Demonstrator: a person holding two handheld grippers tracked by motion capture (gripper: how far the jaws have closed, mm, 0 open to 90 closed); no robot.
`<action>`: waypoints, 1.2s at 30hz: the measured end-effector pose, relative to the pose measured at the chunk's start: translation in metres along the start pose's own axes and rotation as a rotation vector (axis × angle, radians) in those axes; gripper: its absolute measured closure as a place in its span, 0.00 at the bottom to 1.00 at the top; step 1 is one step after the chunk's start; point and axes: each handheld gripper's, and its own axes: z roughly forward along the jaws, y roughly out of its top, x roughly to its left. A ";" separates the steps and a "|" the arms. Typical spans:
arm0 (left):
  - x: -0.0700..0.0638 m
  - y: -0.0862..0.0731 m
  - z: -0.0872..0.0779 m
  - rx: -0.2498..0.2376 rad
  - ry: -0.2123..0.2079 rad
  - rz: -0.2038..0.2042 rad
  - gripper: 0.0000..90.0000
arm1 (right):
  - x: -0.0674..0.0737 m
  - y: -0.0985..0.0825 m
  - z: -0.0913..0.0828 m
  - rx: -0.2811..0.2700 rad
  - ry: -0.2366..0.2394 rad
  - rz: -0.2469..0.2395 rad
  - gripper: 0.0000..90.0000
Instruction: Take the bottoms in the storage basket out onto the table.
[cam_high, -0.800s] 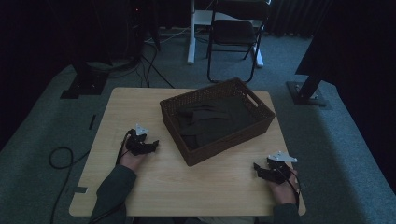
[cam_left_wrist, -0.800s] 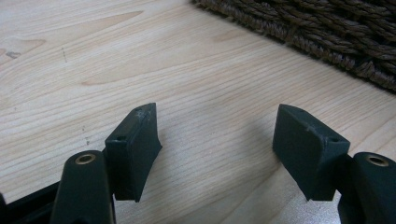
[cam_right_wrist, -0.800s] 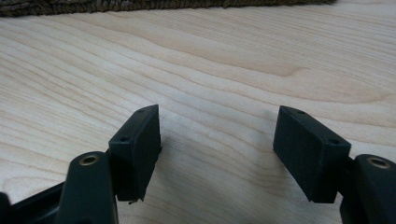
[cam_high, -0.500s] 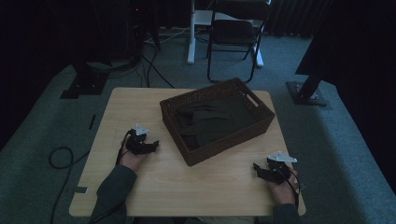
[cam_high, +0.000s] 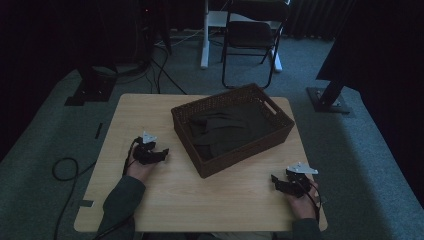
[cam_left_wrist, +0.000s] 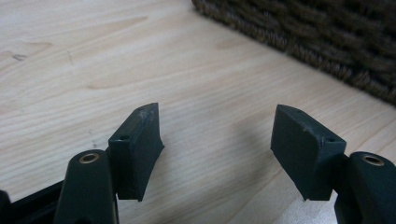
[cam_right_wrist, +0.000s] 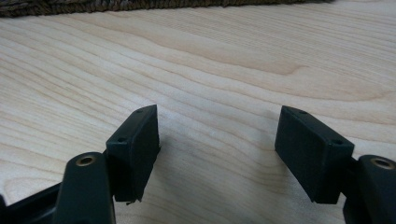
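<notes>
I have the left tool (cam_high: 159, 152) resting on the pale wooden surface (cam_high: 235, 200), its jaws spread apart with nothing between them; in the left gripper view (cam_left_wrist: 217, 140) they frame bare wood, and the woven wall of the basket (cam_left_wrist: 327, 42) crosses the upper right corner just ahead. The right tool (cam_high: 278, 181) sits near the front right of the surface, jaws also wide apart and empty; in the right gripper view (cam_right_wrist: 217, 140) I see only wood grain between them, with the foot of the basket (cam_right_wrist: 116, 4) along the top edge.

The basket (cam_high: 227, 162) is the one big thing in my way. It is dark brown wicker, rectangular, turned at an angle, and it takes up the middle and far right of the surface, with a cut-out handle in its far short wall. Dark folded cloth (cam_high: 225, 131) lies inside it, too dim to tell apart.

Open wood lies in front of the basket, between my two tools, and along the left side. The basket's far right corner comes close to the surface's edge. Beyond the far edge stand a folding chair (cam_high: 250, 37) and a dark stand base (cam_high: 90, 90) on the grey carpet; a cable (cam_high: 67, 167) loops on the floor at the left.
</notes>
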 end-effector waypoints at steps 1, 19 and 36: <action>0.000 0.001 -0.002 -0.003 0.000 0.002 0.38 | 0.000 0.000 0.000 0.001 0.000 0.001 0.33; 0.006 0.040 -0.026 -0.084 -0.028 0.036 0.37 | 0.000 0.000 0.000 0.001 0.002 0.000 0.33; 0.007 0.087 -0.043 -0.148 -0.038 0.075 0.36 | 0.000 0.000 0.000 0.001 0.002 -0.001 0.33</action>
